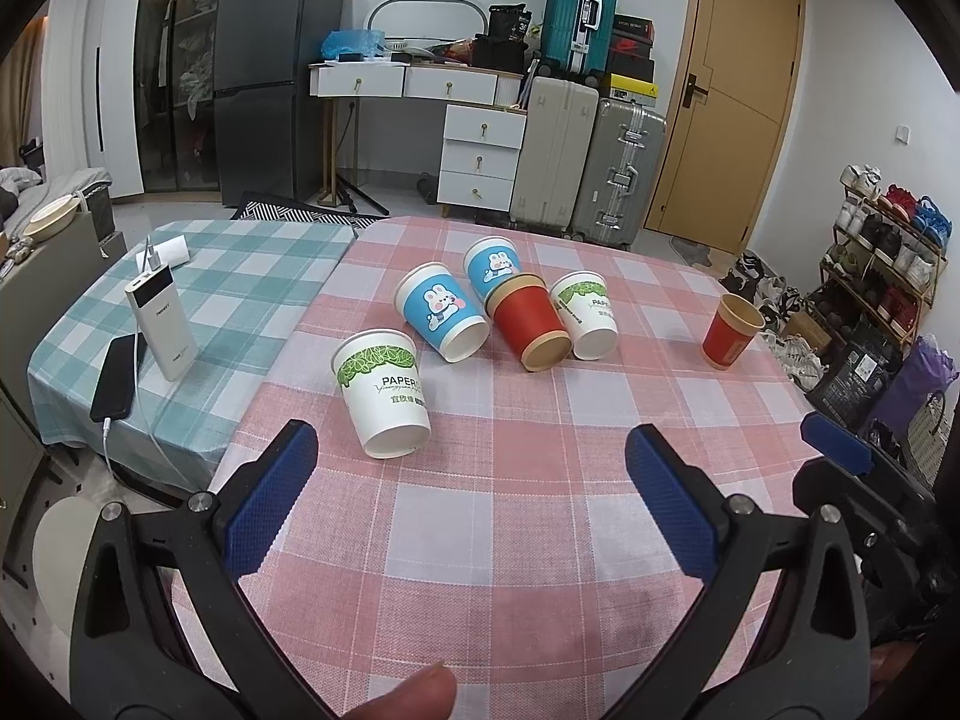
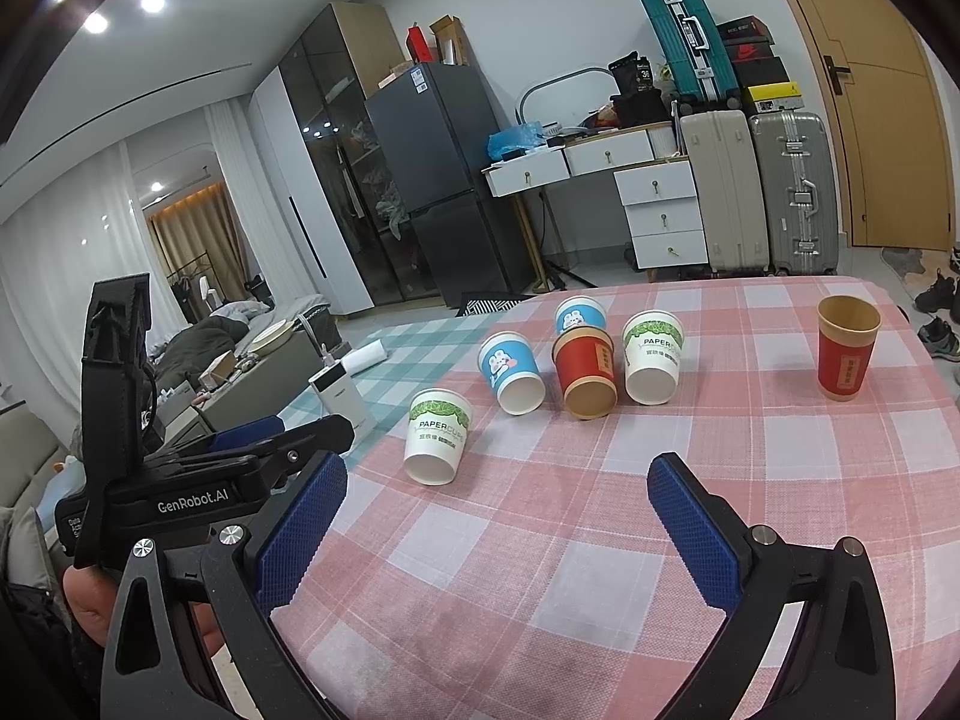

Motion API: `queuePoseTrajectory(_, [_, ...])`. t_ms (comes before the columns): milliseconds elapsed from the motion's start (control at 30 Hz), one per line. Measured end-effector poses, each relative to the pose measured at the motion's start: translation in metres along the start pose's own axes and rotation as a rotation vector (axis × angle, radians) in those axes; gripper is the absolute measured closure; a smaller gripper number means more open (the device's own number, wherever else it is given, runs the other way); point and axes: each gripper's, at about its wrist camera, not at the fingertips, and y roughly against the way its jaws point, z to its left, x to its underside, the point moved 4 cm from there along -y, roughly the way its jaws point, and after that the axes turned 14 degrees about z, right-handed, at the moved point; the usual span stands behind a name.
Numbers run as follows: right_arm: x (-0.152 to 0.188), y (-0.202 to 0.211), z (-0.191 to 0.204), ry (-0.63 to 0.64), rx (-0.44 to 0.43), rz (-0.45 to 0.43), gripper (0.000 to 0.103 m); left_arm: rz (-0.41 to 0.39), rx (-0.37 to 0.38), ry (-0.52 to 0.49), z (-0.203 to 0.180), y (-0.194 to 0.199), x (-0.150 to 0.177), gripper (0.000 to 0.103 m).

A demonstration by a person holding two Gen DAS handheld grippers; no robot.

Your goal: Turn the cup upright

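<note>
Pink checked tablecloth (image 1: 540, 480), five cups lying tipped, one red cup (image 1: 731, 330) upright far right. Nearest tipped cup (image 1: 384, 390), near left. Left gripper (image 1: 474, 498) and right gripper (image 2: 498, 516): jaws apart, empty. Advice: clamp mid-wall gently, rotate mouth up. Right view alone shows left gripper's body; left alone shows phone (image 1: 114, 378).

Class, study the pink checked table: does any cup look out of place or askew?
Yes. Five cups lie tipped on their sides: a green-leaf cup nearest, then a blue rabbit cup, a second blue cup, a red cup and another green-leaf cup. Only the far red cup stands upright.
</note>
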Motion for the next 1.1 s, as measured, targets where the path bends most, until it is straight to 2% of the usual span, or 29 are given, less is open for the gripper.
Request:
queuePoseTrajectory(400, [-0.001,-0.005,-0.005,0.0,-0.004,0.007,0.001,0.005,-0.004,0.004,0.01,-0.001,0.007,0.0])
queuePoseTrajectory(533, [-0.001,-0.014,-0.009,0.002,-0.002,0.021,0.001,0.022,-0.019,0.014,0.028,-0.026,0.008,0.0])
queuePoseTrajectory(633, [-0.001,-0.024,-0.015,-0.005,-0.007,0.035,0.001,0.055,-0.036,0.022,0.042,-0.047,-0.002,0.0])
queuePoseTrajectory(800, [-0.001,-0.043,-0.026,-0.019,-0.011,0.069,0.001,0.158,-0.061,0.095,0.074,-0.095,-0.023,0.001])
queuePoseTrajectory(933, [0.0,-0.062,-0.036,-0.044,-0.028,0.099,0.001,0.23,-0.043,0.105,0.089,-0.141,-0.049,0.001])
queuePoseTrajectory(1100, [0.0,-0.08,-0.041,-0.056,-0.054,0.129,0.001,0.343,-0.004,0.124,0.097,-0.193,-0.064,0.001])
